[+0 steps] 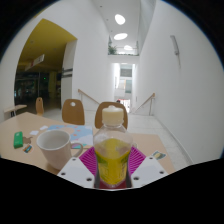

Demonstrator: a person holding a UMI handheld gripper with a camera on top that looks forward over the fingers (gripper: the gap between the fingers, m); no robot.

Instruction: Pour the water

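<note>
A clear plastic bottle with a white cap and yellow liquid in its lower half stands upright between my gripper's two fingers. The pink pads press on both of its sides, so the gripper is shut on the bottle. A white mug stands on the pale wooden table, just ahead and to the left of the fingers, its mouth facing up. The bottle's base is hidden behind the gripper body.
A small green item lies on the table left of the mug. Wooden chairs stand along the far side of the table. White walls and a bright corridor lie beyond.
</note>
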